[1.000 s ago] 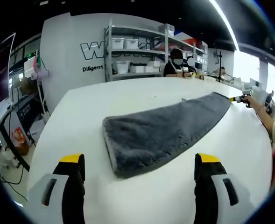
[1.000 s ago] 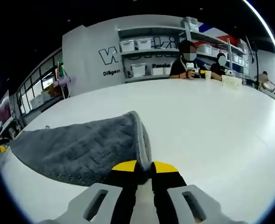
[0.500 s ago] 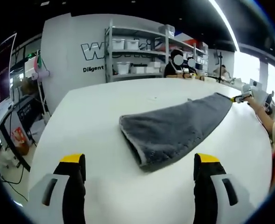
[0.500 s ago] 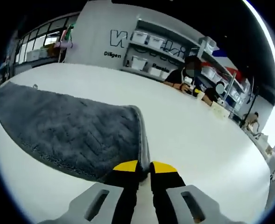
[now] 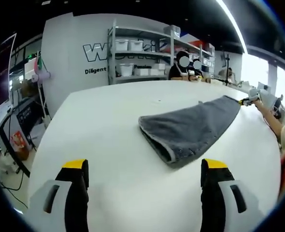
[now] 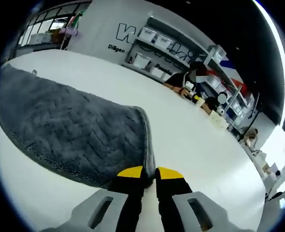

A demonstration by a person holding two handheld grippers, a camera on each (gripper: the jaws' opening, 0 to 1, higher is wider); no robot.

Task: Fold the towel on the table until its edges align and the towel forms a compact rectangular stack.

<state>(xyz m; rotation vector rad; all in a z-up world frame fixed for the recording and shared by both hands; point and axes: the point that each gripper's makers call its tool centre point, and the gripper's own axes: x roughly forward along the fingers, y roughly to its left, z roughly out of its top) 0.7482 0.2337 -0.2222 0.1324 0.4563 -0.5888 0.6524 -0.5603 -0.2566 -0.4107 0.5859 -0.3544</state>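
Observation:
A grey towel (image 5: 190, 128) lies folded lengthwise on the white table (image 5: 108, 145), its looped end towards me in the left gripper view. My left gripper (image 5: 144, 176) is open, well short of that end, with bare table between its jaws. At the towel's far corner my right gripper (image 5: 244, 101) appears small, held by a person's hand. In the right gripper view the towel (image 6: 69, 133) spreads away to the left, and my right gripper (image 6: 149, 173) is shut on its near corner.
Shelves with white bins (image 5: 132, 58) stand against the back wall, and seated people work at the far end of the table (image 6: 200, 92). Cables and floor clutter (image 5: 16, 145) lie off the table's left edge.
The towel has slid away from my left gripper towards the right gripper, its looped end now farther off. The right gripper view has tilted while staying shut on the corner.

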